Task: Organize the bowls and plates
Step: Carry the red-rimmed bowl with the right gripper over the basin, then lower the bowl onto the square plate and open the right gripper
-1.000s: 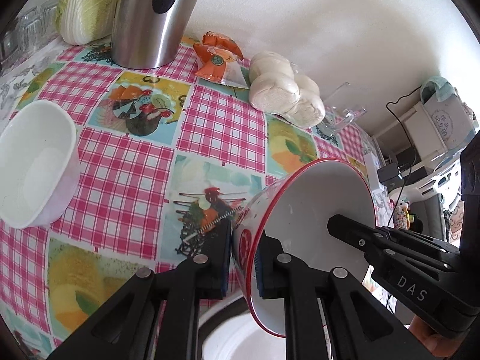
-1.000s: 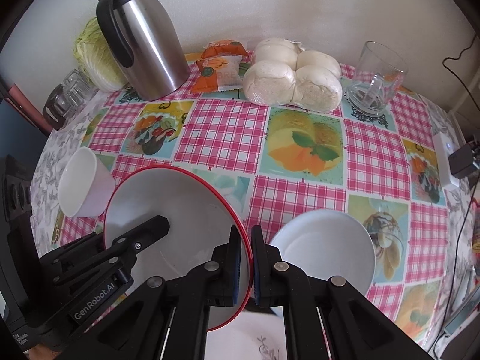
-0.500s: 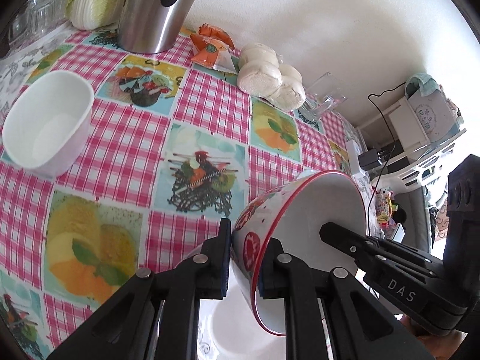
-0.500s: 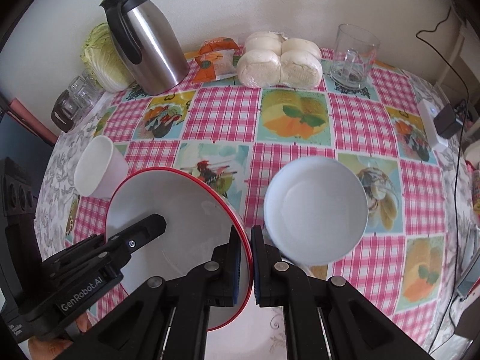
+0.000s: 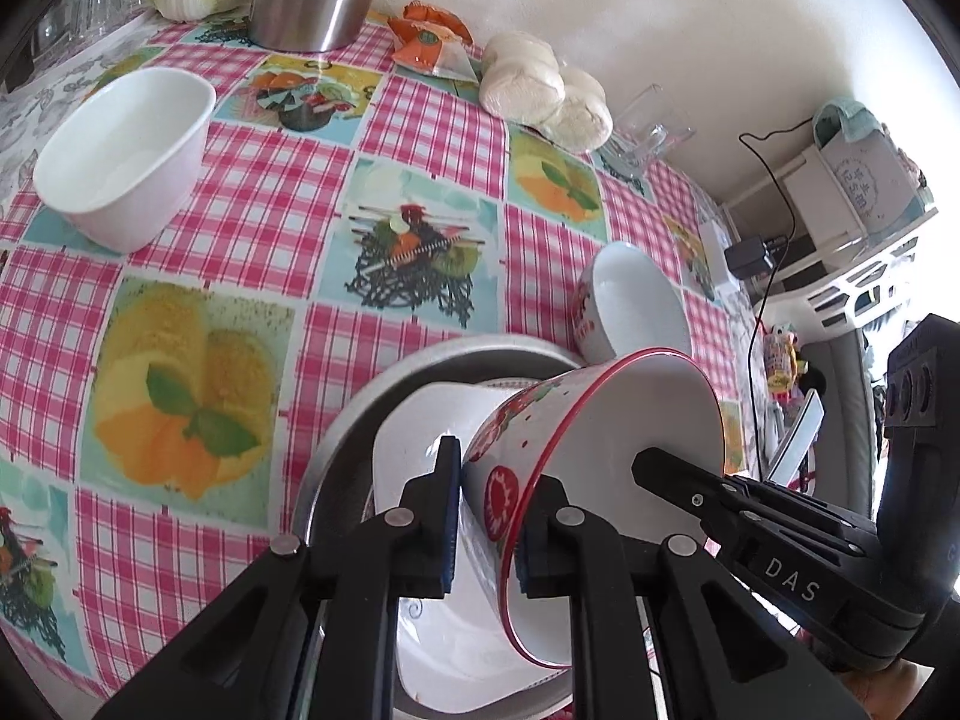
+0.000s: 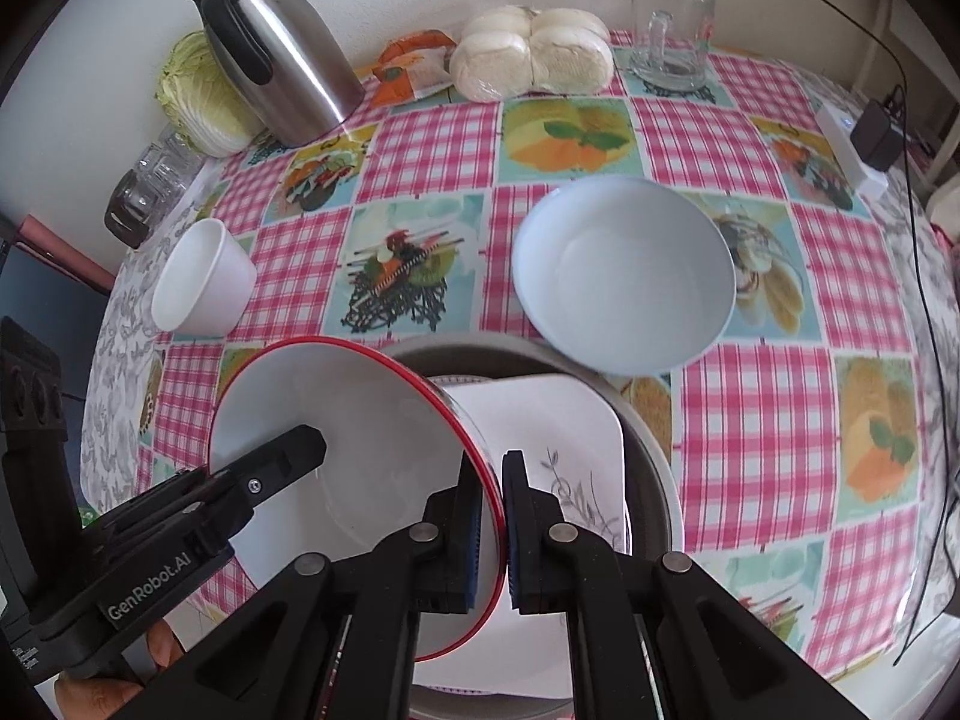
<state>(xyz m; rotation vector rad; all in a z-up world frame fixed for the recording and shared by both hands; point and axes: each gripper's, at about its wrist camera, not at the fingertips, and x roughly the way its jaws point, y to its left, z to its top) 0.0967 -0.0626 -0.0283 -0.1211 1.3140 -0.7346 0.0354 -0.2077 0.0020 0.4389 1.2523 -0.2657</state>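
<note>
A red-rimmed white bowl point(image 5: 606, 420) point(image 6: 336, 438) with a red pattern outside hangs tilted on its side. It is over a square white plate point(image 5: 420, 438) point(image 6: 558, 432) that lies on a round grey plate point(image 5: 366, 402) point(image 6: 657, 474). My left gripper point(image 5: 489, 516) is shut on the bowl's wall. On the opposite rim my right gripper point(image 6: 492, 504) is shut as well. Beyond the plates stands a second white bowl point(image 5: 636, 312) point(image 6: 624, 276). A small white bowl point(image 5: 126, 150) point(image 6: 201, 279) sits at the left.
Along the back wall stand a steel jug point(image 6: 276, 48), a cabbage point(image 6: 198, 96), an orange packet point(image 6: 414, 66), wrapped buns point(image 6: 528, 54) and a glass mug point(image 6: 672, 36). Glass jars point(image 6: 150, 186) are at the left edge. A power adapter point(image 6: 876, 132) with its cable lies at the right edge.
Both grippers have drawn the red-rimmed bowl back toward the table's near edge. The square plate on the grey plate has come into view beneath it.
</note>
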